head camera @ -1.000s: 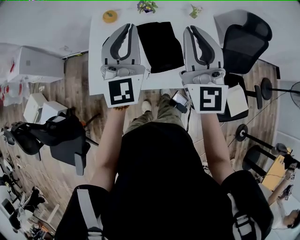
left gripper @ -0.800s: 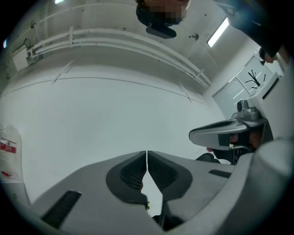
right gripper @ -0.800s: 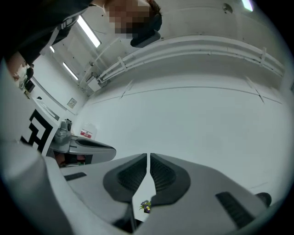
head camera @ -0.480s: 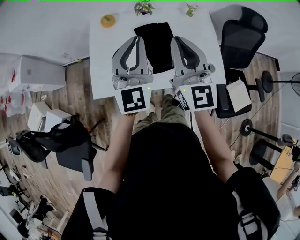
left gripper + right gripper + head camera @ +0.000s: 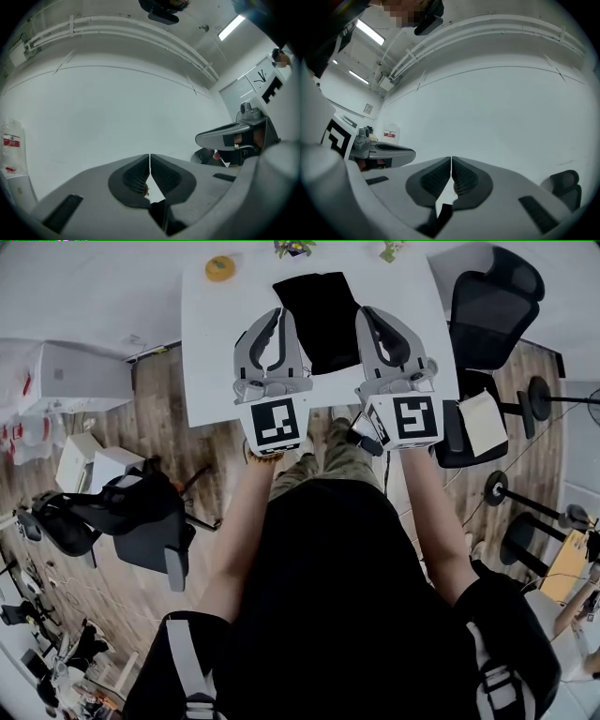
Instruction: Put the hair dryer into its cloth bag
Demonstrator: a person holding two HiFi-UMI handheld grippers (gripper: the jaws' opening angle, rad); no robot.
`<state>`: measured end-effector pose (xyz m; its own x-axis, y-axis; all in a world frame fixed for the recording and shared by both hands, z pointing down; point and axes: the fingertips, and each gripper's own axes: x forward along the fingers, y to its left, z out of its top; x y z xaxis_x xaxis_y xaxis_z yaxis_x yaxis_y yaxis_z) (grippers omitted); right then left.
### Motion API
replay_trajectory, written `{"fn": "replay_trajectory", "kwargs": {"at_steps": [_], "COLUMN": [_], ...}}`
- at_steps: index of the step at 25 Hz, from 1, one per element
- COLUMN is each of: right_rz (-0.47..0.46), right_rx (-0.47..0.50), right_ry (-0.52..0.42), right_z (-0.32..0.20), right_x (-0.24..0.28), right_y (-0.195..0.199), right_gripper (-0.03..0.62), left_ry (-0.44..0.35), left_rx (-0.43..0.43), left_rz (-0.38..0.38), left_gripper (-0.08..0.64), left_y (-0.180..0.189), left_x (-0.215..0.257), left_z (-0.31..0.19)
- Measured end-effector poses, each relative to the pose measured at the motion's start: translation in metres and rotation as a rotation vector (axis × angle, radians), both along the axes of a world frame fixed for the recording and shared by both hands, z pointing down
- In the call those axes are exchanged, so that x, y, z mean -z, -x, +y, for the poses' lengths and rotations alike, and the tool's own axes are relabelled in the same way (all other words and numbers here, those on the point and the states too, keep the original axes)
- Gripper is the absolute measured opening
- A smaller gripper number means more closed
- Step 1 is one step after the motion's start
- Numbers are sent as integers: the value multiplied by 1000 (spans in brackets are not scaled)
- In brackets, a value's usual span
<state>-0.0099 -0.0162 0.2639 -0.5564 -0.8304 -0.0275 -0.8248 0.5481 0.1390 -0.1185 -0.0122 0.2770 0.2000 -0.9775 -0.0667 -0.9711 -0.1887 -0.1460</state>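
Holding the left gripper [image 5: 275, 315] and the right gripper [image 5: 372, 315] side by side above the white bench [image 5: 216, 362], with jaws pressed together on each and nothing between them; only bare wall ahead in both gripper views. Between the two pairs of jaws and reaching a little beyond their tips, lying flat: the black cloth bag [image 5: 323, 315]. No sign of the hair dryer in any view; perhaps inside the bag, under a gripper or off the bench; cannot tell which.

Likely to go wrong from here: coming down on the bag with jaws together, flattening the cloth instead of pinching its mouth; pinching both layers at once and so sealing the mouth; dragging the limp bag back toward the bench edge behind the jaws; knocking one gripper against the other, being so near on either side of the bag. Harder still: finding the mouth at all on plain black cloth.
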Motion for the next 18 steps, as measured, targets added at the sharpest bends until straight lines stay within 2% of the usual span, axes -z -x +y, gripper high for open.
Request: {"fn": "replay_trajectory", "kwargs": {"at_steps": [9,18], "right_rz": [22,53], "right_rx": [-44,-42], "right_ry": [59,55], "right_z": [-3,-5], "right_x": [-24,-29], "right_y": [-22,-27], "right_gripper": [32,29], "left_ry": [49,64], "left_rx": [-17,-24], "left_rz": [4,12], "left_gripper": [31,31], "left_y": [-4,-7], "left_x": [-18,-25], "left_z": [-5,-10]}}
